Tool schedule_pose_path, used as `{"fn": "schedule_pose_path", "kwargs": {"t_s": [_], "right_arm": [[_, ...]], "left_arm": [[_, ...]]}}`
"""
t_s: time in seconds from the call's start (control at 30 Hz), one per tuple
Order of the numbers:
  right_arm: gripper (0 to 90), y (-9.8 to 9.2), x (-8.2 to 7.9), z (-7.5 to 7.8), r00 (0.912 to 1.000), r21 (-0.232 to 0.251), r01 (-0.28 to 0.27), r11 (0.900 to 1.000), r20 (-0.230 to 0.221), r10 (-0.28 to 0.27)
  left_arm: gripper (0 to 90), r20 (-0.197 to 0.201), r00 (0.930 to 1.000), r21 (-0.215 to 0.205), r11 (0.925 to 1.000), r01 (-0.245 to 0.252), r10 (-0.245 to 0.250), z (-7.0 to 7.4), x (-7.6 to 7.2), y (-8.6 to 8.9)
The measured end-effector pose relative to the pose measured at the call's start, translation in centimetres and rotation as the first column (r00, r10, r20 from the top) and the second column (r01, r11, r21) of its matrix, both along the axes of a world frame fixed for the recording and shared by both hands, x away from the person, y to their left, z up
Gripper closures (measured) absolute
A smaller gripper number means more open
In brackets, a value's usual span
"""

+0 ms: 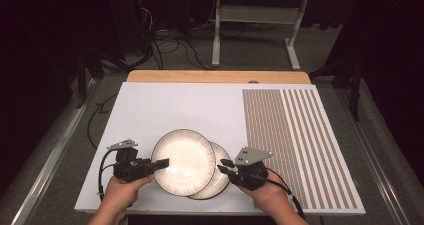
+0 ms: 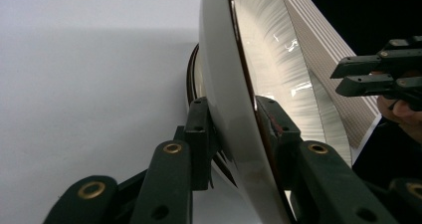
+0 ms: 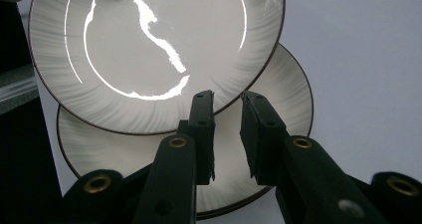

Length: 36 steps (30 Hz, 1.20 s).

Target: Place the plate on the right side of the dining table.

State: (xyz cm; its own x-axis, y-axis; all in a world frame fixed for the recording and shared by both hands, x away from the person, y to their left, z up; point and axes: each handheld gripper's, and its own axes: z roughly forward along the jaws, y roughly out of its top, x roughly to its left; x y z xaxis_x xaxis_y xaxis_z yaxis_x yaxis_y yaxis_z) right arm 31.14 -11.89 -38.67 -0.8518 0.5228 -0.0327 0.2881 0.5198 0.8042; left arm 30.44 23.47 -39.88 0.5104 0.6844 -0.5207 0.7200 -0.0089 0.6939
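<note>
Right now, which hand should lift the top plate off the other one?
Probably the left. The left gripper is clamped on the top plate rim, while the right gripper has nothing between its jaws, above the bottom plate.

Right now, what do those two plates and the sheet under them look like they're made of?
Upper plate and lower plate: probably glazed ceramic, glossy glare, dark rim line. White sheet: matte, looks like paper or foam board; can't tell which.
</note>
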Motion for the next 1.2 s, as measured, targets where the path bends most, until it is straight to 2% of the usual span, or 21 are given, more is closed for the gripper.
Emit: {"fn": "schedule_pose_path", "kwargs": {"t_s": [0.23, 0.4, 0.6, 0.77, 1.03, 1.13, 1.2], "right_arm": [[73.4, -1.6, 0.0, 0.7, 0.9993, 0.031, 0.036, 0.999, 0.006, -0.036], [71.6, -3.0, 0.1, 1.2, 0.9981, 0.054, 0.06, 0.997, 0.014, -0.06], [67.0, -4.6, 0.2, 1.7, 0.9945, 0.071, 0.098, 0.993, 0.03, -0.1], [64.1, -5.7, 0.3, 2.1, 0.9912, 0.091, 0.124, 0.988, 0.034, -0.128], [57.1, -7.4, 0.2, 2.7, 0.984, 0.119, 0.168, 0.979, 0.039, -0.174], [51.6, -8.0, 0.1, 2.9, 0.9806, 0.136, 0.179, 0.974, 0.057, -0.188], [45.6, -8.6, 0.0, 3.0, 0.9753, 0.147, 0.2, 0.969, 0.064, -0.211]], "left_arm": [[73.5, 0.027, 0.9996, -0.022, 0.9997, -0.006, 0.007, 0.3, -0.2, 0.1], [76.4, 0.057, 0.9981, -0.059, 0.9981, -0.018, 0.021, 0.6, -0.3, 0.5], [78.1, 0.117, 0.9921, -0.044, 0.9982, -0.04, 0.045, 1.1, -0.7, 0.6], [78.9, 0.176, 0.9819, -0.027, 0.9974, -0.067, 0.071, 1.6, -1.1, 0.7], [79.0, 0.226, 0.9683, -0.009, 0.9942, -0.107, 0.106, 1.9, -1.3, 1.3], [79.0, 0.247, 0.962, -0.002, 0.9929, -0.119, 0.116, 2.0, -1.4, 1.5], [79.0, 0.269, 0.9561, 0.004, 0.9925, -0.122, 0.117, 2.0, -1.5, 1.5]]}}
